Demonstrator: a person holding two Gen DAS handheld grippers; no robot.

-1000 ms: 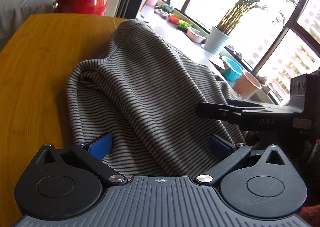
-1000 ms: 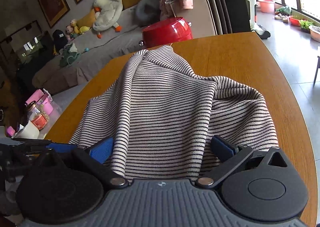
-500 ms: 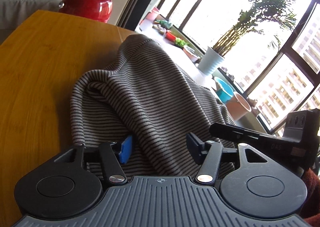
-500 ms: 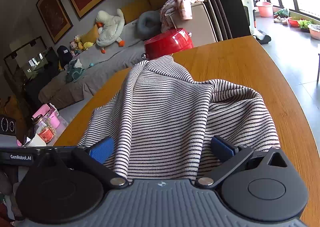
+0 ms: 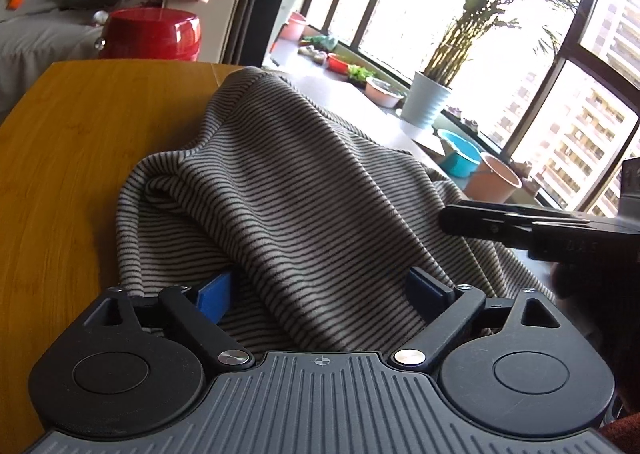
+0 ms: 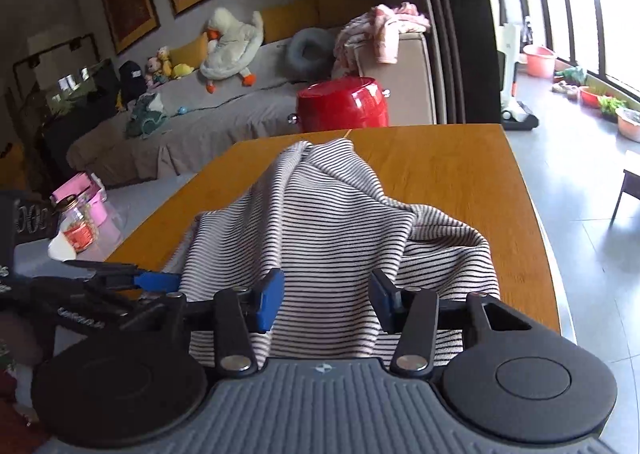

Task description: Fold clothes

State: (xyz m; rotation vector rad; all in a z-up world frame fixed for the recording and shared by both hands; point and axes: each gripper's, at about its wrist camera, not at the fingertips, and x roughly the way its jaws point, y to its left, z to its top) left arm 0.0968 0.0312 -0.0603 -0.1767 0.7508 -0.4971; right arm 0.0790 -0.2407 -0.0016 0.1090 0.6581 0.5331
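A grey and black striped garment [image 5: 288, 190] lies bunched on a wooden table [image 5: 60, 158], its near part draped over both grippers. My left gripper [image 5: 320, 290] has its jaws wide apart with the cloth lying between and over the blue pads [image 5: 214, 294]. My right gripper [image 6: 326, 302] has its jaws partly closed around a fold of the same garment [image 6: 320, 222], with a gap left between its pads [image 6: 270, 302]. The right gripper's fingers [image 5: 520, 226] show at the right in the left wrist view. The left gripper's fingers [image 6: 132, 280] show at the left in the right wrist view.
A red pot [image 6: 342, 104] stands beyond the table's far edge [image 6: 360, 132]. A grey sofa [image 6: 180, 126] with soft toys is behind. Jars [image 6: 78, 228] sit low at the left. Plant pots [image 5: 426, 104] and bowls line the window side.
My left gripper narrowed half a second ago and has opened wide again. My right gripper's jaws have narrowed on the cloth and it has lifted, showing more table.
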